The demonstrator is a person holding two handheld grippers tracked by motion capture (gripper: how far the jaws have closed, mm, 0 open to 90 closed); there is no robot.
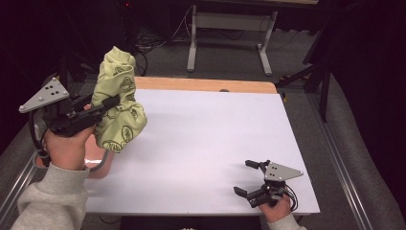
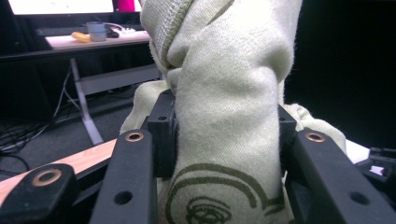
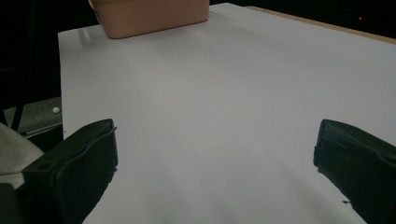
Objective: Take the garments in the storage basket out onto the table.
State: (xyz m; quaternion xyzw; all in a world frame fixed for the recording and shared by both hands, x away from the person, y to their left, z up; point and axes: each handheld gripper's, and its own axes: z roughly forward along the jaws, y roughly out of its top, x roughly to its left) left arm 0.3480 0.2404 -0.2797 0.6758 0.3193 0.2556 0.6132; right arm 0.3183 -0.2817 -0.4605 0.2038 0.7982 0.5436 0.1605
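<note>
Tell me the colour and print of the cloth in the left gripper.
The cloth is pale yellow-green with dark olive line drawings; it shows best in the high view.

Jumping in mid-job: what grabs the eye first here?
The pale green printed cloth bunched up in the left gripper, lifted above the table's left edge over a pink tub. The right gripper rests open and empty near the white table's front right corner.
</note>
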